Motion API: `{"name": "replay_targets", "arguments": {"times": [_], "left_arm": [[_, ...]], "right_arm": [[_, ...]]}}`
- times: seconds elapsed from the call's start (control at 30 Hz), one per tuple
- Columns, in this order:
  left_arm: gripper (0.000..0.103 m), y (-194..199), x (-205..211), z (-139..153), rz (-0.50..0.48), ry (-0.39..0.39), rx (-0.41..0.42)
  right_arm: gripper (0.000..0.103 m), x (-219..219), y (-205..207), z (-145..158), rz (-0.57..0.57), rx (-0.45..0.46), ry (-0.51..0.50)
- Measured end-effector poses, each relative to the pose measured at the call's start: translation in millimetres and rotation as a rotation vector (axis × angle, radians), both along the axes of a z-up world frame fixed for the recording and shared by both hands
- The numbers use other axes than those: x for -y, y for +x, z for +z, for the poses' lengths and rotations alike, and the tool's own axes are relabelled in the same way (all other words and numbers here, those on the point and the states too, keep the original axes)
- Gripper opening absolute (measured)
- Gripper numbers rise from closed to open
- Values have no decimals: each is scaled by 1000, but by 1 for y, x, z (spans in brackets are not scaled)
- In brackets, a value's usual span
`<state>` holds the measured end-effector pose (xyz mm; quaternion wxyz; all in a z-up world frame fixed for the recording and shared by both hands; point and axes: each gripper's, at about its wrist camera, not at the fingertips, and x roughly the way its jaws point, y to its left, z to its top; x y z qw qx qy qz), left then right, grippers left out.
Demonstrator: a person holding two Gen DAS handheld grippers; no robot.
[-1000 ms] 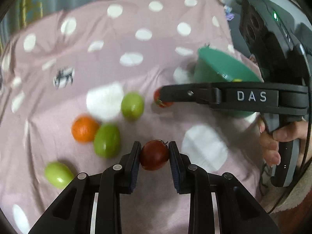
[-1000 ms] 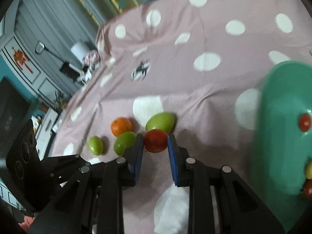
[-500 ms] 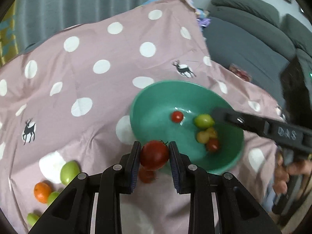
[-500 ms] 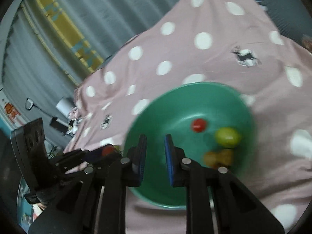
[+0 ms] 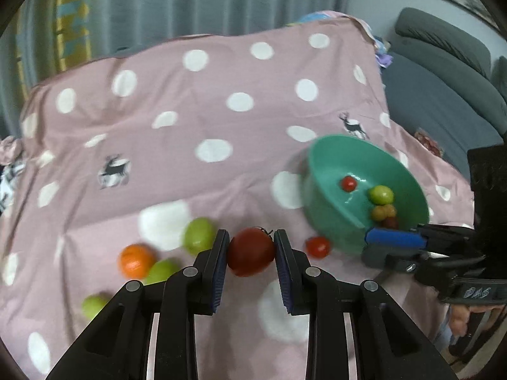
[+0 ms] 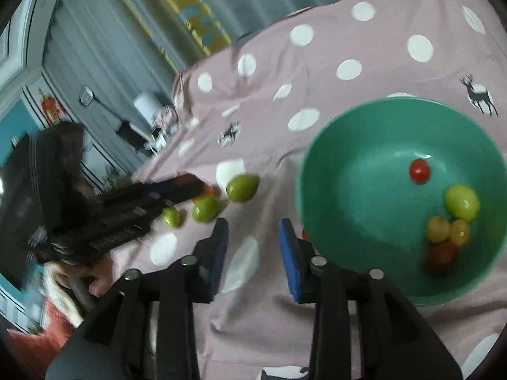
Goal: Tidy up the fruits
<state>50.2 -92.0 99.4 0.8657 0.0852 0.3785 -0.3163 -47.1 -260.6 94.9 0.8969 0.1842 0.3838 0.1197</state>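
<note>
My left gripper [image 5: 251,250] is shut on a dark red tomato [image 5: 250,251], held above the pink dotted cloth [image 5: 206,120]. The green bowl [image 5: 329,212] lies to its right with several small fruits inside, among them a red cherry tomato [image 5: 348,183] and a green fruit [image 5: 381,194]. A small red tomato [image 5: 317,247] lies on the cloth beside the bowl. An orange [image 5: 136,260] and green fruits [image 5: 199,236] lie to the left. My right gripper [image 6: 253,247] is open and empty, just left of the bowl [image 6: 320,221]. It also shows in the left wrist view [image 5: 394,245].
A grey sofa [image 5: 443,72] stands beyond the cloth's right edge. Curtains [image 5: 190,0] hang behind. Green fruits [image 6: 242,187] lie on the cloth [image 6: 317,72] left of the bowl in the right wrist view, partly behind the left gripper [image 6: 177,190].
My left gripper has swung back left with the tomato, so the bowl now sits to its right. My right gripper has opened wider and no longer holds a tomato.
</note>
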Motion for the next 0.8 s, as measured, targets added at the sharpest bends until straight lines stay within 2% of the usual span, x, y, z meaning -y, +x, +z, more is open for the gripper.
{"name": "replay_targets", "arguments": {"times": [0.07,0.13,0.2,0.23,0.3,0.43,0.5,0.57,0.63,0.7,0.77,0.8], "left_arm": [[29,-1,-18,2,10,-16,7],[29,-2,-30,3,17,-35,10],[29,0,-41,1,31,-50,8],[29,1,-46,0,34,-56,7],[29,1,-52,-4,27,-64,1],[29,8,-63,-24,40,-59,-44],[29,6,-72,-38,45,-62,-79],[29,1,-80,-55,32,-48,-125],[29,-1,-84,-66,56,-5,-129],[29,2,-92,-74,103,15,-134],[29,7,-102,-79,135,3,-162],[29,8,-107,-80,145,1,-170]], "right_arm": [[44,-18,8,-14,5,-55,-98],[44,-28,15,-25,10,-87,-134],[44,-27,23,-35,-47,-131,-169],[44,-25,28,-42,-105,-169,-243],[45,-18,34,-53,-178,-211,-292],[53,0,42,-65,-189,-218,-128],[58,-3,45,-66,-170,-204,-105],[58,-8,52,-72,-161,-213,-126],[55,-16,56,-72,-172,-211,-163],[36,-20,58,-69,-172,-206,-180],[26,-18,64,-71,-181,-211,-189],[27,-16,65,-72,-183,-217,-187]]}}
